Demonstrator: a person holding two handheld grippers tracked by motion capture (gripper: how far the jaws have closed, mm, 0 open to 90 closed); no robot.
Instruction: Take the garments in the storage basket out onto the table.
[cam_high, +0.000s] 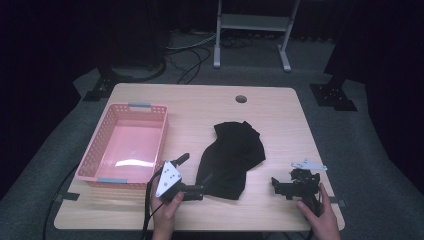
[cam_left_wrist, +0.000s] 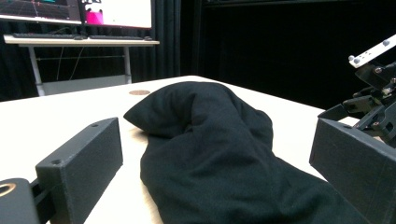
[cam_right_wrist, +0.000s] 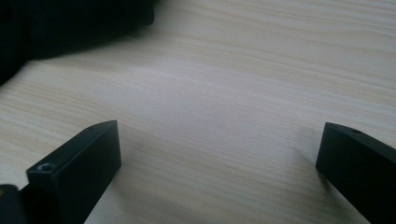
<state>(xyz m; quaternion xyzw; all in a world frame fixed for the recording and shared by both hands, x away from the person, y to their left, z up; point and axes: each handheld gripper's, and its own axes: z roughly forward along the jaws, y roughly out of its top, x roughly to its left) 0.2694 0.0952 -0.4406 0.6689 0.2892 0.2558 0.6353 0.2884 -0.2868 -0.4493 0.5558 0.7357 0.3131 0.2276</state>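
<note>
I am holding my left gripper (cam_high: 192, 176) wide open, straddling the near end of the cloth (cam_high: 231, 159), seemingly untouched; my right gripper (cam_high: 280, 186) is gaping over bare table (cam_high: 280, 115).

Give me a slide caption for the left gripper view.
Open left gripper faces a crumpled black cloth on the wooden table, with the right gripper beyond.

Empty pink basket (cam_high: 131, 145) at the table's (cam_high: 280, 115) left, round hole (cam_high: 241, 99) near far edge, monitors (cam_left_wrist: 74, 10) on a desk beyond
</note>
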